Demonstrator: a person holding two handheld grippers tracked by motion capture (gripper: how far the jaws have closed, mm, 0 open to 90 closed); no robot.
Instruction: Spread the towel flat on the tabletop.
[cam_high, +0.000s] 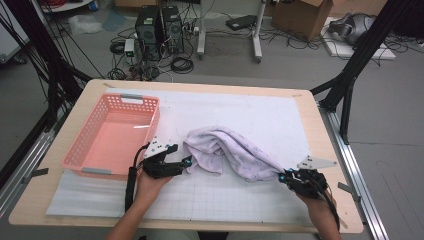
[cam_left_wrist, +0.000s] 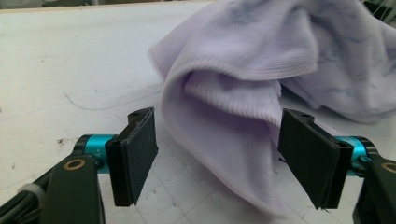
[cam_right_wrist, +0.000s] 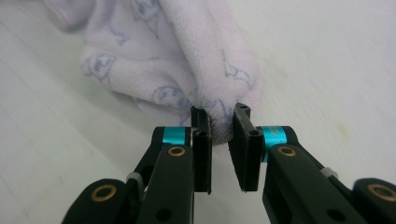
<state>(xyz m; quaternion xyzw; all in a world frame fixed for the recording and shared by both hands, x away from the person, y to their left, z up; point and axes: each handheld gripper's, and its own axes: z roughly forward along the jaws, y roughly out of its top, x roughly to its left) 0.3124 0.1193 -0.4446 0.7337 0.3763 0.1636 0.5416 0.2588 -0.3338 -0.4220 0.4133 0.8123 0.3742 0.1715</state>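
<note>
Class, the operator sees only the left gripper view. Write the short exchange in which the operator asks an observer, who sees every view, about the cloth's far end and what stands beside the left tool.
Operator: My left tool is open around a fold of the cloth. Is the far end held?
Observer: Yes. The right tool is shut on an end of it, near the table's right edge.
Operator: What stands beside my tool?
Observer: A pink basket, empty, just to its left in the high view.
</note>
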